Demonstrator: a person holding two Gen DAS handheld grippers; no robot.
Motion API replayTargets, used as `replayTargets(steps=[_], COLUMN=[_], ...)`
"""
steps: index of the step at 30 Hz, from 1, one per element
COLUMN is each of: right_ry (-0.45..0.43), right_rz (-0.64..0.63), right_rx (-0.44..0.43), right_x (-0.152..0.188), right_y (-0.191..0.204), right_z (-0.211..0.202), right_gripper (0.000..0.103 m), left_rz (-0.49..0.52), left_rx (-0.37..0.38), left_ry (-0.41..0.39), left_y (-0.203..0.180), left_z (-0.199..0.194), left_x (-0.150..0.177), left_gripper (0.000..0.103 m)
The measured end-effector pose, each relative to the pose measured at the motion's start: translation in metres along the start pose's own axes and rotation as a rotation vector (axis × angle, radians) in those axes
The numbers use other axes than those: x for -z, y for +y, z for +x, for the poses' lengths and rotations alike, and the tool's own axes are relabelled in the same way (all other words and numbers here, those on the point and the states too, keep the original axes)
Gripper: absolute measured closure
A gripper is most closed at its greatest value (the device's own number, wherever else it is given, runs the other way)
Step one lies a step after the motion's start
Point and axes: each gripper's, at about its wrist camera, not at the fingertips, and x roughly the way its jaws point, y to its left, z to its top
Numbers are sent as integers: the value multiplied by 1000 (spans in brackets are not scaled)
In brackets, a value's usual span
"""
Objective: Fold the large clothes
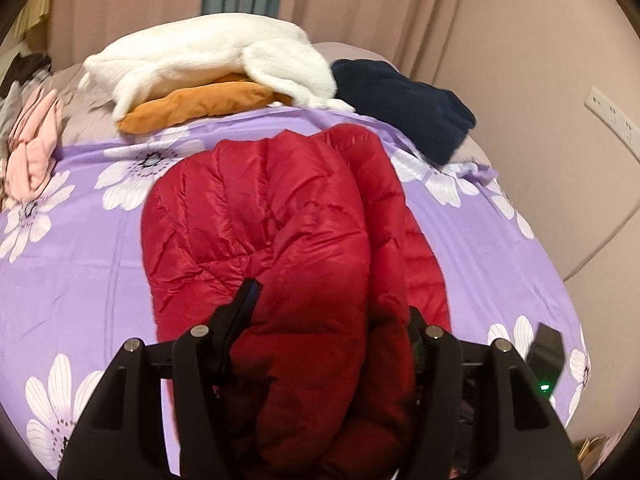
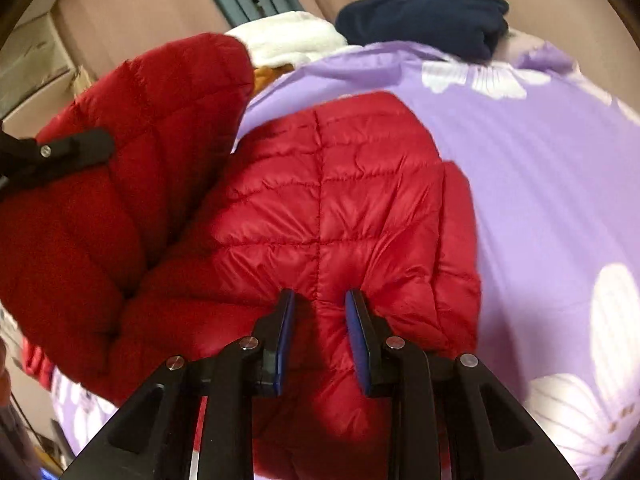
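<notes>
White fleece (image 1: 208, 60) beyond red jacket (image 1: 272, 220).

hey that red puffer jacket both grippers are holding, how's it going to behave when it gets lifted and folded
The red puffer jacket likely flops: it already bends and bunches between the jaws. Its quilted puffiness suggests it is light but springs back. The shiny shell probably slides on the purple floral sheet.

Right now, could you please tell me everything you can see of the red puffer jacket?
The red puffer jacket is shiny, quilted and puffy. It lies bunched and partly doubled over on the purple flowered bedsheet. The left gripper has a thick fold between its fingers; the right gripper pinches a quilted edge.
</notes>
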Motion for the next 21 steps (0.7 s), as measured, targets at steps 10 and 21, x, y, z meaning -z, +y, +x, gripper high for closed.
replayTargets(steps=[10, 21], right_ry=[-15, -103], right_rz=[74, 294], right_rx=[-111, -260], right_x=[10, 14], right_y=[-22, -74], right_z=[-1, -58], right_gripper=[76, 68], left_rz=[121, -52], left_rx=[62, 439], left_ry=[77, 160], left_y=[-50, -35], left_z=[46, 43], left_x=[15, 16], left_gripper=[41, 20])
